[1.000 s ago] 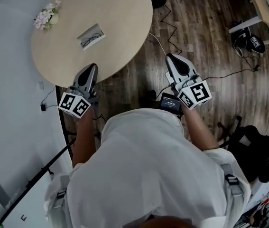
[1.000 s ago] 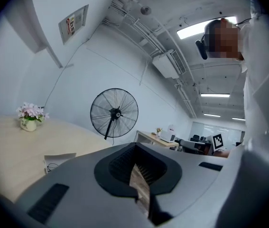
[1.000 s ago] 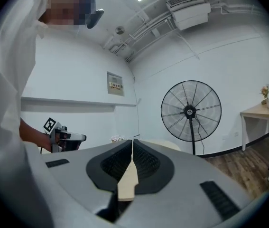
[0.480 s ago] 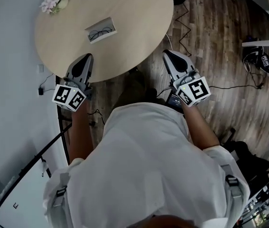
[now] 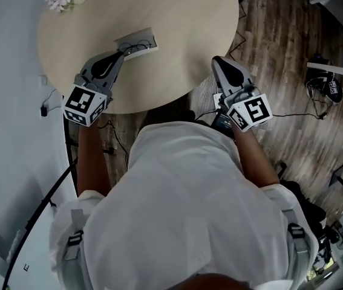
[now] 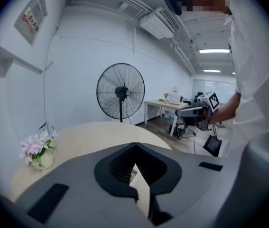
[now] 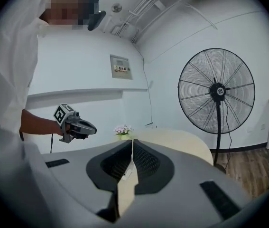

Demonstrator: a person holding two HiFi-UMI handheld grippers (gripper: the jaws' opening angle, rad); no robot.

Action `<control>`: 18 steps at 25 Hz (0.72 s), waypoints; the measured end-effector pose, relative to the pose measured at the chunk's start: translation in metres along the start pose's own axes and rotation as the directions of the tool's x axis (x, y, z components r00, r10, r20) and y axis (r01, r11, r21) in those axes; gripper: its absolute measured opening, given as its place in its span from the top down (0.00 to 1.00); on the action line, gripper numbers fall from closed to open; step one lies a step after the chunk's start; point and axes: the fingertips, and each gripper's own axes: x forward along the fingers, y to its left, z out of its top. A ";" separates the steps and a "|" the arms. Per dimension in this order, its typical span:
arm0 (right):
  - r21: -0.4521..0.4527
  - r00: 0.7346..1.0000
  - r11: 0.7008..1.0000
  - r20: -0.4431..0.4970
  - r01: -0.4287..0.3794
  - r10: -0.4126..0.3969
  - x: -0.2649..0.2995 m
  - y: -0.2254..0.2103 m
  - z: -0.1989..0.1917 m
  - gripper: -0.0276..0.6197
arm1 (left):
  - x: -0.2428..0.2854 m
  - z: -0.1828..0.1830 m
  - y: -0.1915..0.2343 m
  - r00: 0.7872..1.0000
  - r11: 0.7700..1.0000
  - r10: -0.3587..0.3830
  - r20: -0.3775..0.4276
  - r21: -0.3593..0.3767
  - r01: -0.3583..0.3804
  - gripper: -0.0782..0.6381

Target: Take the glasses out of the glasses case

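Matt wooden table (image 5: 177, 35); grey plastic left tongs (image 5: 120, 54)

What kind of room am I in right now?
Probably an office or lab workspace: a round table, a big pedestal fan, and a desk with equipment on it under ceiling strip lights.

Office, going by the round wooden table (image 5: 171, 65), big pedestal fan (image 7: 216, 90), desk with equipment (image 6: 168, 105) across the room, ceiling strip lights (image 6: 212, 51), overhead air-conditioner unit (image 6: 160, 23), wall notice (image 7: 121, 67) and cables (image 5: 292, 114) trailing over the wood-plank floor (image 5: 280, 47).
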 end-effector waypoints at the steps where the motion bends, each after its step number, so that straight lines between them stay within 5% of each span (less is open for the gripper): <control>1: -0.006 1.000 1.000 -0.004 -0.001 0.001 0.011 -0.005 0.002 0.92 | 0.009 -0.002 0.007 0.999 0.999 -0.021 -0.046 0.047 0.023 0.87; 4: -0.006 1.000 1.000 -0.028 -0.001 0.001 0.036 -0.020 0.005 0.92 | 0.034 -0.010 0.020 0.982 0.985 -0.063 -0.176 0.148 0.090 0.87; 11: -0.017 0.998 1.000 -0.063 -0.019 0.018 0.076 -0.032 -0.005 0.92 | 0.069 -0.049 0.035 0.920 0.953 -0.120 -0.373 0.216 0.212 0.87; 18: 0.043 0.991 0.996 -0.107 -0.076 0.080 0.088 -0.052 -0.028 0.92 | 0.101 -0.115 0.034 0.795 0.925 -0.119 -0.594 0.224 0.306 0.80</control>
